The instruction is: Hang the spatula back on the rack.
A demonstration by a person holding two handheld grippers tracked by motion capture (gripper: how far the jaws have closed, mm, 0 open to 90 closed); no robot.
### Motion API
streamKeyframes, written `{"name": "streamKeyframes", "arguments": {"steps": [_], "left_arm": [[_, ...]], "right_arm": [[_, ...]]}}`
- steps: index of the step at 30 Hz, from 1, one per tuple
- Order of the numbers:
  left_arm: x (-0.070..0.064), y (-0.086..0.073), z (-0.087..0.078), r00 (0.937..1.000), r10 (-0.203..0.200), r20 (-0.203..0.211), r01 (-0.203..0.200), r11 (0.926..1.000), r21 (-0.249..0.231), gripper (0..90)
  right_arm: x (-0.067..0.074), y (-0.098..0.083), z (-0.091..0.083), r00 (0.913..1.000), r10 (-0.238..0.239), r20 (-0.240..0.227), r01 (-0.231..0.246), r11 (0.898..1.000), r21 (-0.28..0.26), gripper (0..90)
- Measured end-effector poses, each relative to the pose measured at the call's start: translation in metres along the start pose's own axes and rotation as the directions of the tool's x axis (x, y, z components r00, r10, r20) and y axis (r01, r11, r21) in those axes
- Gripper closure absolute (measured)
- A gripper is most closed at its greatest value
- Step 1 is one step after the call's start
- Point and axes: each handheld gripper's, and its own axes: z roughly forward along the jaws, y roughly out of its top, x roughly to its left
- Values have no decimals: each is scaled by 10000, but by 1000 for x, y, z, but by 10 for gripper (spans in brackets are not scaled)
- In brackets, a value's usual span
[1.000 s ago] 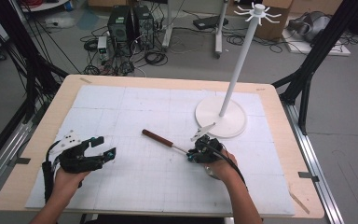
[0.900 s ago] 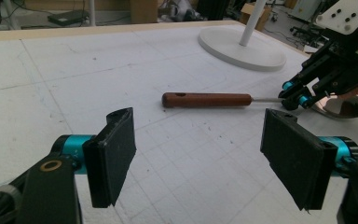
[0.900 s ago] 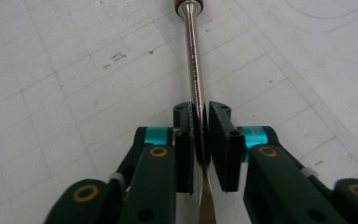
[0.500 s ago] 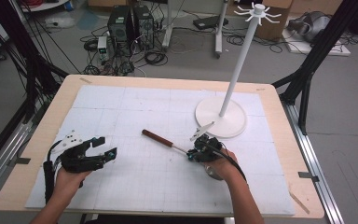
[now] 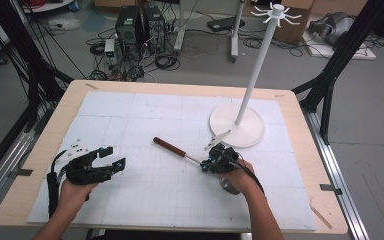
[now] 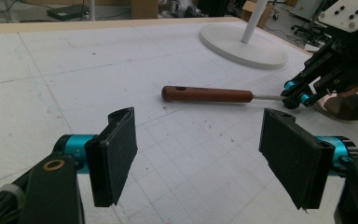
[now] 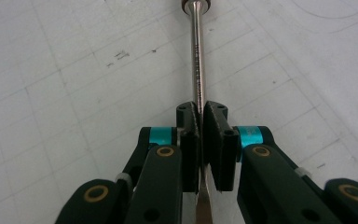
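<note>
A utensil with a brown wooden handle and a thin metal shaft lies flat on the white mat, near the middle. My right gripper has just been closing its jaws on that shaft, and the pads now press on it from both sides. The utensil's shiny flat end lies under the right hand. My left gripper rests at the mat's left side, open wide with nothing between its pads, pointing toward the handle from a distance.
A white stand with a round base and a tall pole stands just behind the right gripper. The wooden table edge frames the gridded white mat. Computers and cables lie on the floor beyond.
</note>
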Motion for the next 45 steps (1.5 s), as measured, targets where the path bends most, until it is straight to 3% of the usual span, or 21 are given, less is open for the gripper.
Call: {"name": "streamKeyframes", "arguments": {"steps": [11,21,24,26,31,37,45], "left_arm": [[0,0,0,10000,-18,-24,18,10000,-17,280],[-1,0,-1,9998,-135,114,136,9999,-56,307],[0,1,1,9983,-449,369,453,9989,-95,311],[0,2,2,9959,-665,610,683,9973,-280,362],[-3,12,6,9874,-1077,1156,1149,9917,-572,348],[-12,31,21,9794,-1202,1622,1350,9873,-837,316],[-32,61,42,9678,-1036,2294,1262,9883,-861,311]], "right_arm": [[3,0,-4,9989,389,-255,-396,9988,-273,848],[7,-3,-27,9960,852,-267,-882,9856,-1441,847],[10,-6,-33,9945,1017,-251,-1045,9779,-1813,847],[13,-8,-36,9941,1071,-149,-1079,9724,-2068,846],[25,-12,-46,9940,1096,-38,-1064,9557,-2746,846],[38,-10,-58,9938,1115,-20,-1054,9333,-3432,846],[49,-5,-68,9916,1290,-7,-1180,9044,-4101,846]]}}
